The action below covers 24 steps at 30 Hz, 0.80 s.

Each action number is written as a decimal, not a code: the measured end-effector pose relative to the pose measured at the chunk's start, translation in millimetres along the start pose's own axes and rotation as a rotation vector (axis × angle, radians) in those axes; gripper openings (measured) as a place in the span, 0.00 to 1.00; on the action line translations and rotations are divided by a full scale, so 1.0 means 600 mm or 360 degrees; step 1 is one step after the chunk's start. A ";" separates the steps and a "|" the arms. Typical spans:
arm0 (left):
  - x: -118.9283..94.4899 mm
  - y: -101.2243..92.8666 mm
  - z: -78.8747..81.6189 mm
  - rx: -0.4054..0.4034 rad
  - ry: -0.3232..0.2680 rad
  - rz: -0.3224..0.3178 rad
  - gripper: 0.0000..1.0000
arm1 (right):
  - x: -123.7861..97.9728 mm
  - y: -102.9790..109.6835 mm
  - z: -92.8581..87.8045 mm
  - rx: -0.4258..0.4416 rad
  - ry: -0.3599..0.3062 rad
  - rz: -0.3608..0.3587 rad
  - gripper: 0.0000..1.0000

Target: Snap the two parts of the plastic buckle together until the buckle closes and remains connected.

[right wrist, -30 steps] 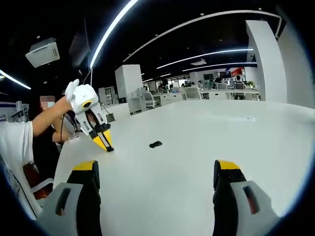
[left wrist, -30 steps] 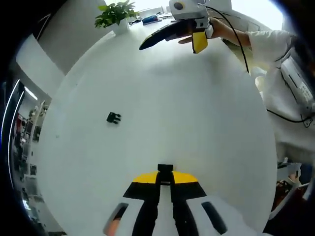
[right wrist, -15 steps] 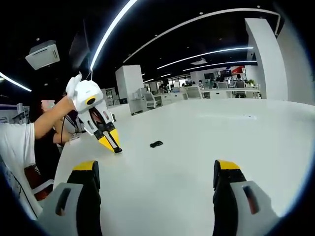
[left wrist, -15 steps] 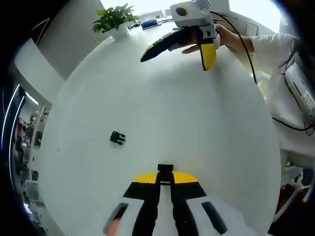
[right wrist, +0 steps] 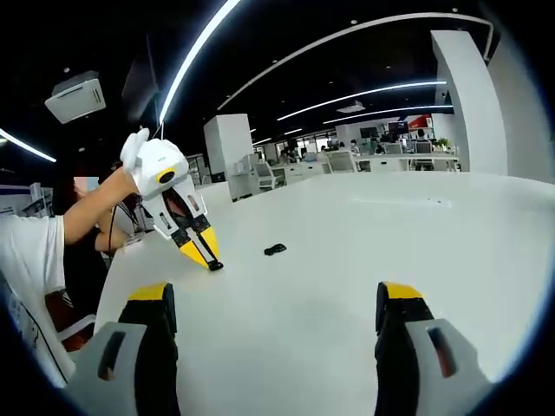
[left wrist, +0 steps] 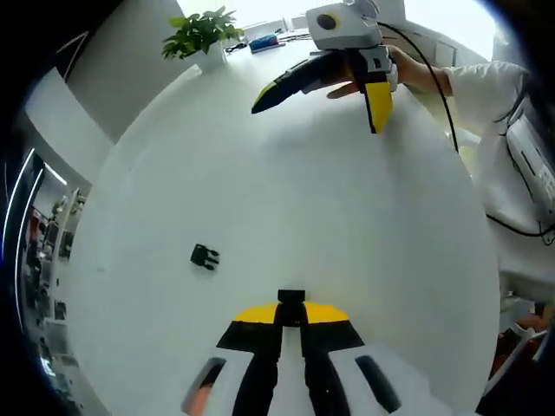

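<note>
Left gripper view: left gripper low in frame, its 2 yellow-and-black jaws pressed together on a small black buckle part peeking out at the tips. Below it, a wide white table. A second black buckle part lying flat on the table, off to the left of the closed jaws and apart from them, touched by nothing. Farther across the table, the right gripper, held up in a hand, jaws spread wide with nothing between them: 1 dark jaw reaching left, 1 yellow jaw pointing down. A black cable trailing from it past a white sleeve. At the far edge, a potted green plant.

Right gripper view: right gripper with its 2 yellow-tipped jaws standing far apart at bottom left and bottom right, bare table between them. Loose buckle part lying on the table ahead, well beyond the jaws. To its left, the left gripper, white-bodied and angled down toward the table, jaws together, tips close to the surface and near the loose part but apart from it; held part too small to make out here. Forearm and white sleeve at left. Beyond the table, a dim office with long ceiling light strips.
</note>
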<state>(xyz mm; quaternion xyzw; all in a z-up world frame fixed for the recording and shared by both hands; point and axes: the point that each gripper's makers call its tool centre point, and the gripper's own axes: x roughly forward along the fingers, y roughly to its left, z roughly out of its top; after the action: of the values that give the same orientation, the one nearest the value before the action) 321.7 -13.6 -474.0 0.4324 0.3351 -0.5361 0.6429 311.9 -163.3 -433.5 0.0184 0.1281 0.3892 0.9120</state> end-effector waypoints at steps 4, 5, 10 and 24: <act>0.003 0.000 0.001 -0.0006 -0.0006 0.0002 0.07 | 0.000 0.001 -0.002 0.0003 0.0005 0.0010 0.96; 0.003 -0.001 0.002 -0.0005 -0.0010 -0.0001 0.08 | 0.000 0.001 -0.002 0.0004 0.0004 0.0010 0.96; 0.005 -0.002 0.002 0.0005 -0.0013 -0.0002 0.09 | 0.001 -0.001 -0.002 0.0000 0.0006 0.0010 0.96; -0.005 0.001 0.009 -0.0045 -0.0110 0.0000 0.15 | 0.021 -0.005 -0.008 -0.0006 0.0045 0.0034 0.96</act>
<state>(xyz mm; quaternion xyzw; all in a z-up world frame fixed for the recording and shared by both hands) 321.2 -17.3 -468.8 0.4044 0.3202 -0.5460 0.6602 320.9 -156.6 -441.4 0.0124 0.1400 0.3995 0.9059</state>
